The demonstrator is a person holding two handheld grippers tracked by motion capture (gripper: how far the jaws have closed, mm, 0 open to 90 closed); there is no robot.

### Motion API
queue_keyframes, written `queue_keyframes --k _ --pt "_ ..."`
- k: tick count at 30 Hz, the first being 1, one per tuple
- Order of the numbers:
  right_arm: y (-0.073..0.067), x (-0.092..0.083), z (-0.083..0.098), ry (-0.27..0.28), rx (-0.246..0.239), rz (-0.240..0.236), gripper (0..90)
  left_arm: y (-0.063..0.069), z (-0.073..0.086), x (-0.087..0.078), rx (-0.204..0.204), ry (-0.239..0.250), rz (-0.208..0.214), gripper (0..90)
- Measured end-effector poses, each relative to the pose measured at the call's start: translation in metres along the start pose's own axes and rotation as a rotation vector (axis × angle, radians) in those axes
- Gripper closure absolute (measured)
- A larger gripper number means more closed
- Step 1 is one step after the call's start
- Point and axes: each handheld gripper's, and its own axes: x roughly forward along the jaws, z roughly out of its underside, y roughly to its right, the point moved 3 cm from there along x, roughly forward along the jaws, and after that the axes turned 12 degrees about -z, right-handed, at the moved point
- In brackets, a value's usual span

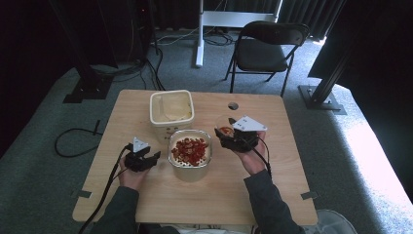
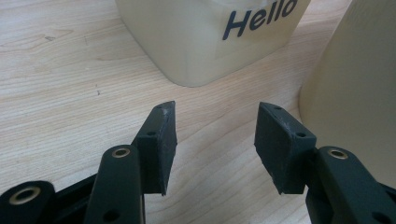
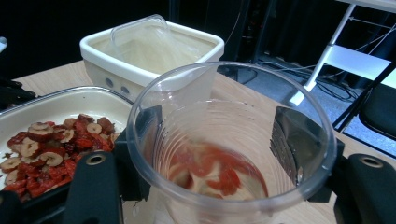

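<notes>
Right gripper fingers clamped on clear plastic cup, cup mid-frame between them, red slices inside. Left gripper fingers apart, nothing between, low on wooden surface.

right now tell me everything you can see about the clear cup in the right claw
The clear cup is a see-through plastic cup with a round rolled rim and faintly ribbed walls. It stands roughly upright, mouth open, clamped between the two black jaws of the right claw, which press its sides. A small amount of red and pale dried fruit slices lies at its bottom. It is held just right of the container of dried fruit, over the wooden table.
</notes>
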Motion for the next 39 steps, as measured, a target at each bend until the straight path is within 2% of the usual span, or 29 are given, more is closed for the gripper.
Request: queue_keyframes --k 5,7,13,14,17,21,25,30,34,39 --pt "-0.005 0.005 -0.005 -0.074 -0.082 0.063 34.2 -0.001 0.0 0.0 -0.003 -0.001 0.002 49.3" --pt "-0.006 0.007 -0.006 -0.098 -0.102 0.072 34.2 -0.001 0.0 0.0 -0.003 -0.001 0.002 49.3" --pt "-0.015 0.015 -0.012 -0.176 -0.212 0.122 34.2 -0.001 0.0 0.0 -0.009 0.0 0.003 49.4" --pt "-0.017 0.017 -0.013 -0.197 -0.25 0.141 34.2 -0.001 0.0 0.0 -0.009 0.001 0.002 49.4" --pt "-0.022 0.021 -0.016 -0.231 -0.31 0.157 34.2 -0.002 0.0 0.0 -0.008 0.0 0.001 49.4" --pt "-0.03 0.027 -0.019 -0.297 -0.452 0.213 34.2 -0.002 0.0 0.0 -0.004 0.0 0.0 49.3" --pt "-0.04 0.035 -0.019 -0.357 -0.583 0.243 34.2 -0.002 0.0 0.0 -0.005 -0.001 -0.001 49.4" --pt "-0.049 0.042 -0.019 -0.406 -0.697 0.27 34.2 -0.003 0.0 -0.001 -0.004 0.001 -0.002 49.4" --pt "-0.057 0.047 -0.017 -0.457 -0.824 0.296 34.1 -0.003 0.0 -0.001 -0.005 0.003 -0.002 49.3" --pt "-0.062 0.05 -0.014 -0.482 -0.903 0.315 34.1 -0.003 0.0 -0.001 -0.004 0.004 -0.004 49.4"
